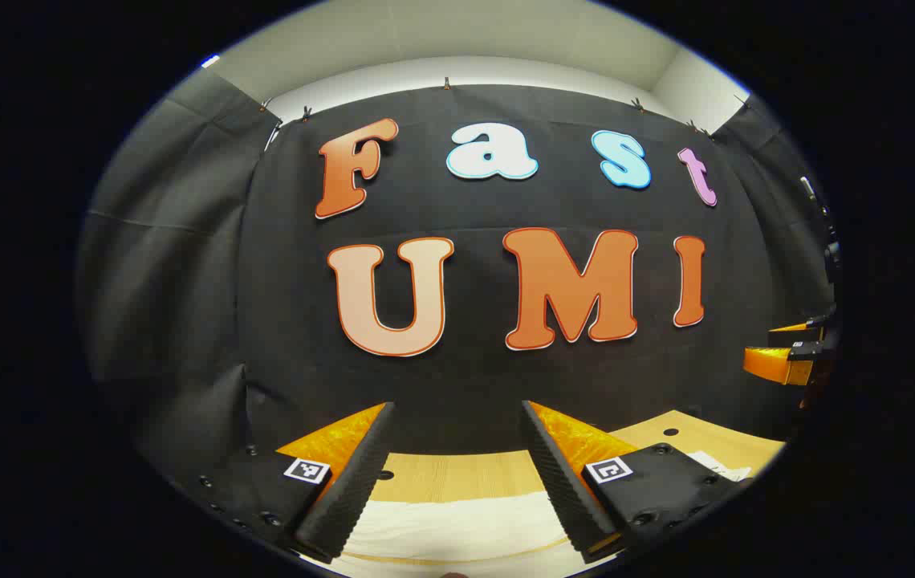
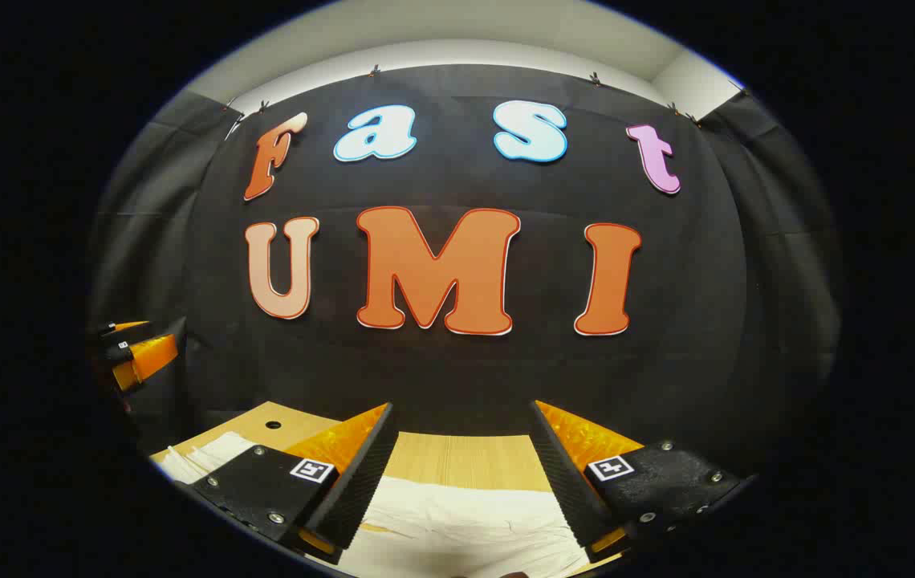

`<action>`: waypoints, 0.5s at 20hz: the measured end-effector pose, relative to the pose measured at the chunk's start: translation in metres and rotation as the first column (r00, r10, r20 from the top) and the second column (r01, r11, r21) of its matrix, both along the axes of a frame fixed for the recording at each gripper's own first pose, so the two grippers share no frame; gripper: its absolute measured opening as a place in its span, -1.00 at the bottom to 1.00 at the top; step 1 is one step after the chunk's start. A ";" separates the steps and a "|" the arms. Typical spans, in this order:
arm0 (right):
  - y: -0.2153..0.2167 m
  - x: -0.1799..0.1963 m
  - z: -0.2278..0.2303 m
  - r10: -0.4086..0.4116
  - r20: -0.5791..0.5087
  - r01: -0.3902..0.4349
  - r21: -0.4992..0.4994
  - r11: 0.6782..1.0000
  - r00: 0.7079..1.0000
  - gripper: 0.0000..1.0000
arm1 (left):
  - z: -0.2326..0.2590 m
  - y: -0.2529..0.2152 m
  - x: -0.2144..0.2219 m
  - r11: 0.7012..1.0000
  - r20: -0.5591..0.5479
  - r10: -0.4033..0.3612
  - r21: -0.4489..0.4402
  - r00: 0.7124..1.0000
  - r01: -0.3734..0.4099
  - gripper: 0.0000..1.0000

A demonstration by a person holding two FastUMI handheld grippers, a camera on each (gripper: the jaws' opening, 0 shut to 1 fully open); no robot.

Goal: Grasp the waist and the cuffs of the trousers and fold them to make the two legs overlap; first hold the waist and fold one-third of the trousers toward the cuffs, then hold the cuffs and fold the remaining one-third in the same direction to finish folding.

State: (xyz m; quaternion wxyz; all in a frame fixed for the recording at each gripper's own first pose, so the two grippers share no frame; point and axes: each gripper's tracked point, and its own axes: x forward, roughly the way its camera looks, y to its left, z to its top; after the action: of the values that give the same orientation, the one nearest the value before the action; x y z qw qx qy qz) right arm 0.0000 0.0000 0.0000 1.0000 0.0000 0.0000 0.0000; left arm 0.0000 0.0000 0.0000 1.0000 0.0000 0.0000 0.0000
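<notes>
I see the left gripper [image 1: 457, 474] with its fingers spread apart, holding nothing. The right gripper [image 2: 461, 474] is spread apart too. Both are above the white trousers [image 2: 457, 522], which lie on the wooden surface [image 2: 465, 457] below them.

Place: recording booth, staged for data capture
Evidence: black cloth wall [image 1: 185, 265] clipped up; wooden table [image 2: 465, 457] set before it
</notes>
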 end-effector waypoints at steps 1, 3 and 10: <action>0.001 0.001 0.000 0.000 0.002 0.000 -0.001 1.000 1.000 0.98 | 0.000 0.001 0.000 1.000 0.001 -0.003 0.004 1.000 0.003 0.99; 0.002 0.003 -0.002 -0.006 0.003 0.006 -0.004 1.000 1.000 0.98 | -0.005 0.007 0.002 1.000 -0.004 0.005 0.008 1.000 -0.005 1.00; 0.012 -0.003 -0.016 -0.021 -0.034 0.022 0.011 1.000 0.999 0.98 | -0.015 0.017 -0.003 1.000 -0.020 0.010 -0.007 1.000 -0.010 1.00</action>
State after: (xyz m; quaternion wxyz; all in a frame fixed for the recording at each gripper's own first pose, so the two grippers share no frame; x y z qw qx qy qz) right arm -0.0032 0.0120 -0.0163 0.9998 0.0054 0.0171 -0.0107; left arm -0.0031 0.0174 -0.0155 0.9999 -0.0037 0.0098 0.0051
